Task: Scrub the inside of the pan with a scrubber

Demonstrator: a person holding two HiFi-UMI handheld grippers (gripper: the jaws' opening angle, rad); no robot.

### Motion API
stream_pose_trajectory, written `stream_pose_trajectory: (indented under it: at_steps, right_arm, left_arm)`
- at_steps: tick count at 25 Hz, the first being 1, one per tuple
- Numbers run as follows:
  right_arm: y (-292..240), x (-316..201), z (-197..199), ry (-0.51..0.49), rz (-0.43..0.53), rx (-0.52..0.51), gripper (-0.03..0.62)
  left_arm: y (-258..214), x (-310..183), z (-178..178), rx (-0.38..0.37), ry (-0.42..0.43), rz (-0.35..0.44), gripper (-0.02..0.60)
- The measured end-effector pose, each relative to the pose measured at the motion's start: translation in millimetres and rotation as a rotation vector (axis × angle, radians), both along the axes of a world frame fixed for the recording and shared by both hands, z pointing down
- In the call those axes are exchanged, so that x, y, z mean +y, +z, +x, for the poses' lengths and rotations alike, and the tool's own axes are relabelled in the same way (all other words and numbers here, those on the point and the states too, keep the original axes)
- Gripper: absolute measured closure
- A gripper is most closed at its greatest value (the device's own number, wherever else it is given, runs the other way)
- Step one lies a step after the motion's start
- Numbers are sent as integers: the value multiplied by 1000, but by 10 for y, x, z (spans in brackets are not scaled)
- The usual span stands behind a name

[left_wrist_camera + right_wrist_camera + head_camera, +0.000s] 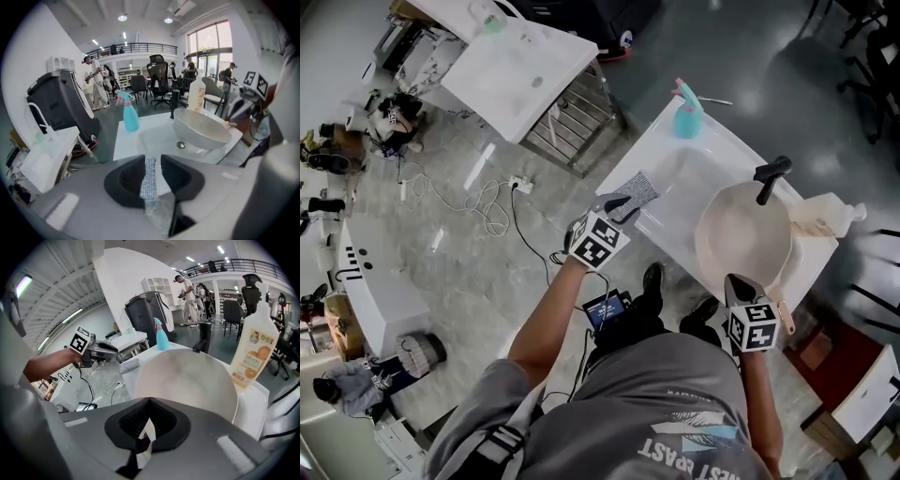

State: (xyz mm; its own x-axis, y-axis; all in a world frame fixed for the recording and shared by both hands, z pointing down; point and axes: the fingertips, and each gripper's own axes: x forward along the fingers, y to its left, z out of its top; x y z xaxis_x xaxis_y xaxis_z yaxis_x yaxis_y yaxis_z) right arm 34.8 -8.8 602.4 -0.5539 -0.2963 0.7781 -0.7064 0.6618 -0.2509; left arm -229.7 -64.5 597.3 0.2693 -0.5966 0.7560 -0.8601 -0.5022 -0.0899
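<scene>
A cream pan [742, 236] rests tilted in the white sink [675, 173], its inside facing up. My right gripper [739, 286] is at the pan's near rim, shut on the pan's pale handle [146, 434]. The pan bowl [187, 380] fills the right gripper view just beyond the jaws. My left gripper [619, 204] hovers over the sink's left edge, shut on a grey sparkly scrubber [638, 191]. That scrubber [150, 178] stands as a thin strip between the left jaws, with the pan [201, 126] ahead and to the right. From the right gripper view, the left gripper [105, 355] holds the scrubber [129, 365] left of the pan, apart from it.
A teal spray bottle [686, 114] stands at the sink's far corner. The black faucet [771, 176] rises behind the pan, and a soap bottle [830, 214] stands at its right. A second white sink unit [520, 66] and floor cables [483, 202] lie to the left. People stand far off.
</scene>
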Motion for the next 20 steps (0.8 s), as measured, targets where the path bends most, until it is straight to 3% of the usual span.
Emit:
stream_pose_trajectory:
  at_steps: [6, 13, 20]
  right_arm:
    - [-171, -88, 10, 12, 50, -8, 592]
    - [-583, -258, 24, 28, 170, -59, 592]
    - [-898, -334, 83, 64, 221, -92, 594]
  left_arm:
    - [-602, -37, 92, 40, -11, 151, 580]
    - [-1288, -19, 259, 156, -8, 289, 581]
    - [-1883, 50, 422, 248, 20, 390, 581]
